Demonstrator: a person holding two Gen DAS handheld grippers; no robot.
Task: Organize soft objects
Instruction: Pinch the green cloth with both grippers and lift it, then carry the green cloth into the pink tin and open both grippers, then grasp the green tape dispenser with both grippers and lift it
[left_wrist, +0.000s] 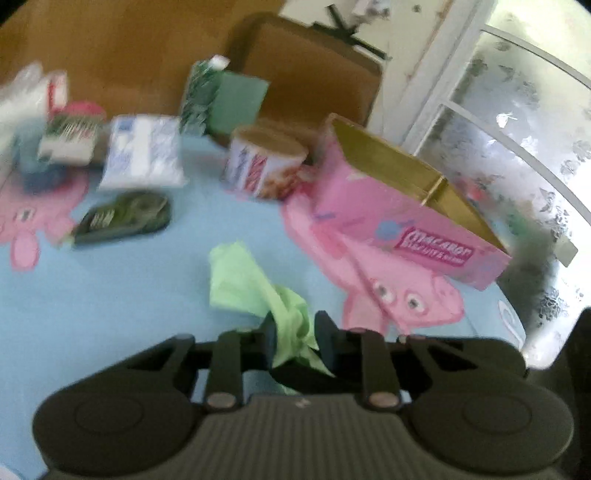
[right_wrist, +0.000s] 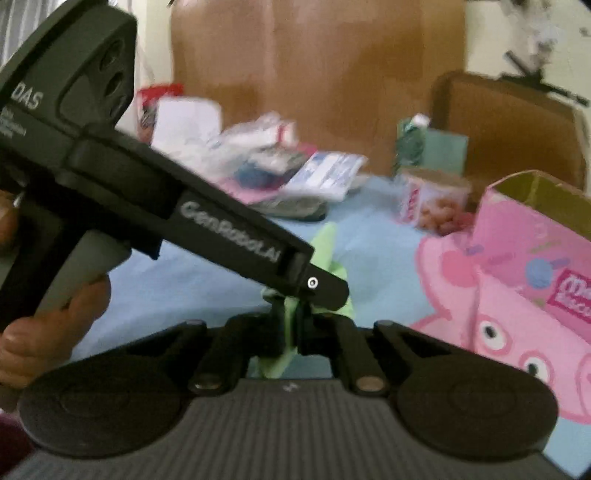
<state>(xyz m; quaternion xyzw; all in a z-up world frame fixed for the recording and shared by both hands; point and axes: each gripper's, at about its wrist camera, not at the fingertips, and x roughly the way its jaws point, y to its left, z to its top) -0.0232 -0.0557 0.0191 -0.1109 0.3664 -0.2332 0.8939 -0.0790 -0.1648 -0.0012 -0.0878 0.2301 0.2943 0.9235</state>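
Both tools (left_wrist: 295, 338) (right_wrist: 293, 326) clamped on green cloth (left_wrist: 255, 284), above tbl.

I see a table under a light-blue cloth (left_wrist: 92, 314) printed with pink cartoon pigs. Behind it stands a brown chair (left_wrist: 314, 74) and a broad brown panel (right_wrist: 314, 74) against a pale wall (left_wrist: 410, 55). At the right, a white-framed window (left_wrist: 517, 122) with patterned frosted glass lets in bright daylight
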